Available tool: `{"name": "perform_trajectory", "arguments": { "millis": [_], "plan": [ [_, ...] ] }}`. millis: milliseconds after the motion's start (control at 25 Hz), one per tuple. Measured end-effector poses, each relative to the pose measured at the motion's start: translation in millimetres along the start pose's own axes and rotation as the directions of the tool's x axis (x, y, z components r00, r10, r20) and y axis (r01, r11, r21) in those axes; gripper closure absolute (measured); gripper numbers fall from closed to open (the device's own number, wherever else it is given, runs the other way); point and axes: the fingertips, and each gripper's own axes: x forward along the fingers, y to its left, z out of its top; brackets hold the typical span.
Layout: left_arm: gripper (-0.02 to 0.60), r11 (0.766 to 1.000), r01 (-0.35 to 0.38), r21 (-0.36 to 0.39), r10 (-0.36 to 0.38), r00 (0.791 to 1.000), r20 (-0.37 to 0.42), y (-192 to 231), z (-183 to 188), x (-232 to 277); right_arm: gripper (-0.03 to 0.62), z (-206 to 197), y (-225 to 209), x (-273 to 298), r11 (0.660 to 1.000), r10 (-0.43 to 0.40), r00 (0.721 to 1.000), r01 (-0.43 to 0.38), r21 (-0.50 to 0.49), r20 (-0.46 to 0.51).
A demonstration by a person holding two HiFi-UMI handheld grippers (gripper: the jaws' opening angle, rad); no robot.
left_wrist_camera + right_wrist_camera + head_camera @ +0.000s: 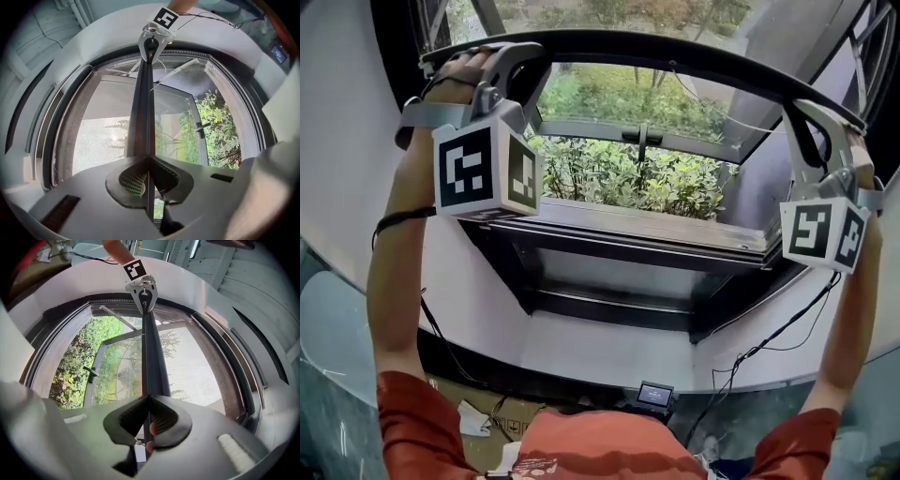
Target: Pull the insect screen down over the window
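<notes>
Up by the window (647, 234) top, held the screen bar (675, 58) clenched at both ends, left gripper (149, 174) and right gripper (149, 416); needed an even, level downward pull to avoid jamming.

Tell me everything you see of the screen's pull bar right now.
The pull bar is a slim, dark, metal-looking rail that runs level across the window near its top. The left claw and the right claw are each shut on it near its ends. Fine pale mesh stretches away from one edge.
</notes>
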Motion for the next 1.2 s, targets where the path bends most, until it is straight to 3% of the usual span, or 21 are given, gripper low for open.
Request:
{"name": "perform_trajectory", "arguments": {
  "millis": [1200],
  "plan": [
    [0.558,0.978,0.205,-0.035,-0.205,0.979,-0.004,-145,3,-26,0.565,-7,141,-39,0.974,0.203,0.979,-0.200,0.108,-0.015]
  ]
}}
